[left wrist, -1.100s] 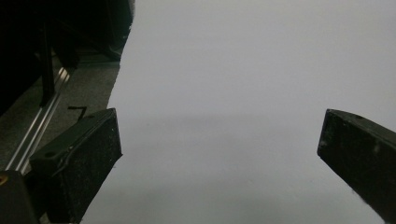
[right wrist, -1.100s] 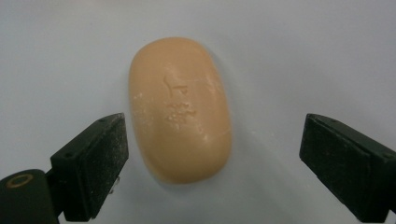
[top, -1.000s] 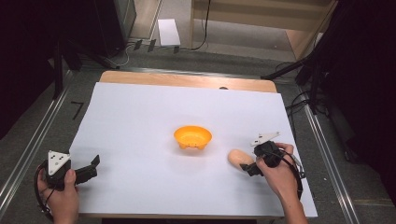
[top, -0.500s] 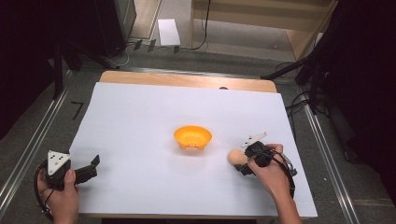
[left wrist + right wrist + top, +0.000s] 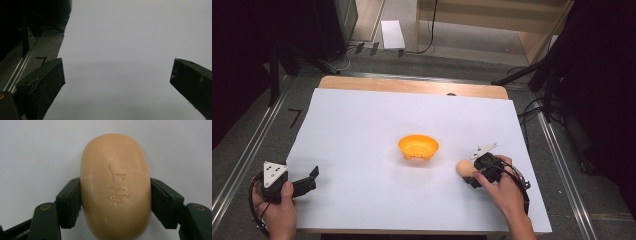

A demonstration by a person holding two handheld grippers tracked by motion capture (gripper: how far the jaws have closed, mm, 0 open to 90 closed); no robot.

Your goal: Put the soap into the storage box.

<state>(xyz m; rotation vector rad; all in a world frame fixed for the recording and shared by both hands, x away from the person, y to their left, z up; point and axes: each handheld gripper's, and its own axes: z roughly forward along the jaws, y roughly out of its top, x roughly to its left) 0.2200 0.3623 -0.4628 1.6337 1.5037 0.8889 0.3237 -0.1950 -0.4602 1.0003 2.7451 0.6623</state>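
A: Where does the soap bar (image 5: 116,187) lie relative to the right gripper (image 5: 474,172)?

B: Directly between its two black jaws. In the right gripper view the bar stands lengthwise along the gripper's line of sight, its rounded far end reaching past the jaw tips, with the pads (image 5: 68,202) set against its two long flanks. From the high view the soap bar (image 5: 462,168) sits on the white sheet (image 5: 362,130) at the gripper's tip, to the right of the orange bowl (image 5: 418,147) and apart from it.

A: And how wide does that gripper stand?

B: The jaws have just been closing, and now they pinch the bar: both pads lie flush on its sides with no gap showing. The person's right hand (image 5: 504,187) wraps the gripper body, with the grey three-cornered plate on top.

A: What does the bar look like up close?

B: A smooth, peach-coloured oval, matte and slightly waxy, with characters stamped into its top face and a faint whitish powdering around them. The jaws are flat-faced black blocks with a fine grain.

A: The other side?

B: The left gripper (image 5: 307,181) rests at the near left corner of the sheet in the left hand (image 5: 277,210). In the left gripper view its jaws stand spread wide, with bare white sheet between them and nothing touching the pads.

A: And the bowl?

B: Shallow, round, glossy orange, like plastic, sitting near the middle of the sheet.
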